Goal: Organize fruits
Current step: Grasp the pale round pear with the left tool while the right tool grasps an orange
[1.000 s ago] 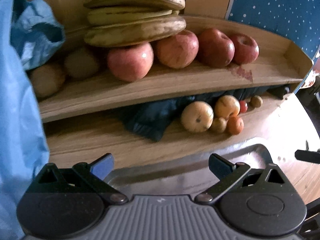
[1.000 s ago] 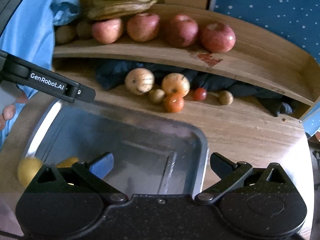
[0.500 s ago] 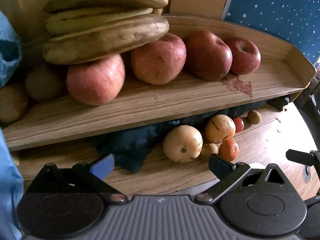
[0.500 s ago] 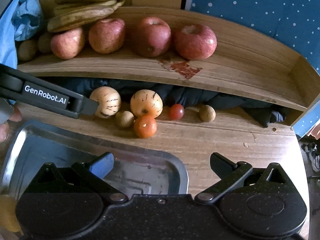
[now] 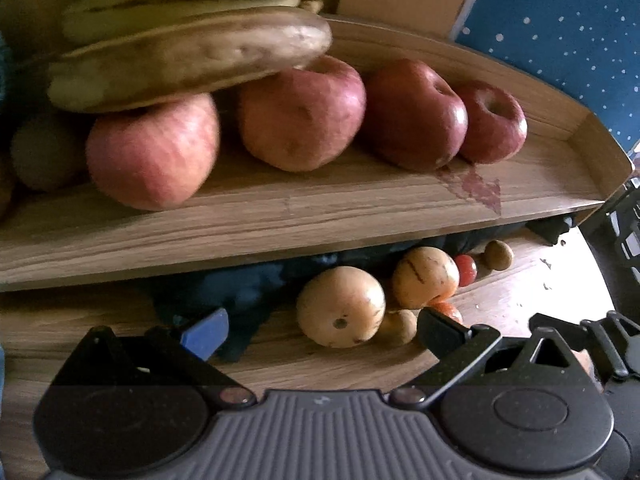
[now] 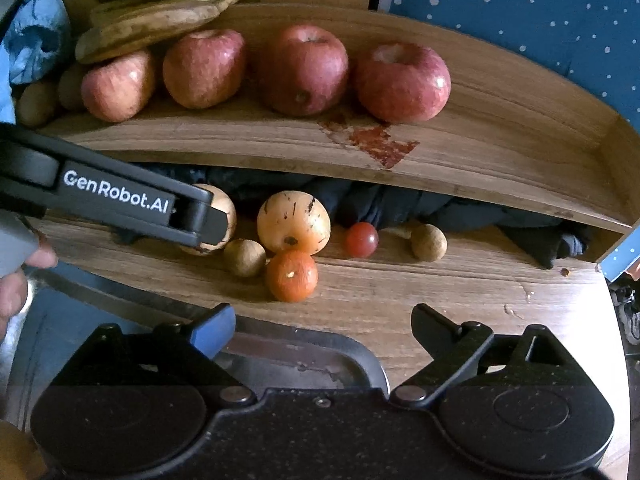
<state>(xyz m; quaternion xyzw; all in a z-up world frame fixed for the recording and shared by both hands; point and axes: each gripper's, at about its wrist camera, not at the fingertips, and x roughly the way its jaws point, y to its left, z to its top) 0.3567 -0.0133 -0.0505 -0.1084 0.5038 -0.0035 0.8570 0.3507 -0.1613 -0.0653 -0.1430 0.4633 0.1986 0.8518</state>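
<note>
Wooden boards make the table (image 6: 400, 292) and the curved shelf (image 6: 500, 128) above it. On the table, just under the shelf's front edge, sits a little bunch of fruit: two pale round fruits, one small orange fruit (image 6: 292, 275), a tiny red tomato (image 6: 362, 239) and two small brown balls.

The right hand-held gripper (image 6: 322, 326) is spread wide with nothing between its fingers, though the fingers have just been closing a little. The orange fruit lies straight ahead of it, a bit to its left, and is the closest fruit to it. The left hand-held gripper (image 5: 322, 330) is spread wide and empty too. The nearer pale fruit (image 5: 340, 307) sits right in front of it, between the fingertips but not touching them. So I think the left one goes for the pale fruit and the right one for the orange one.

A metal tray (image 6: 304, 354) lies close below the right gripper; the part that shows is bare. The shelf holds four red apples (image 6: 308, 70) in a row, with bananas (image 6: 156, 16) piled at the left end.
</note>
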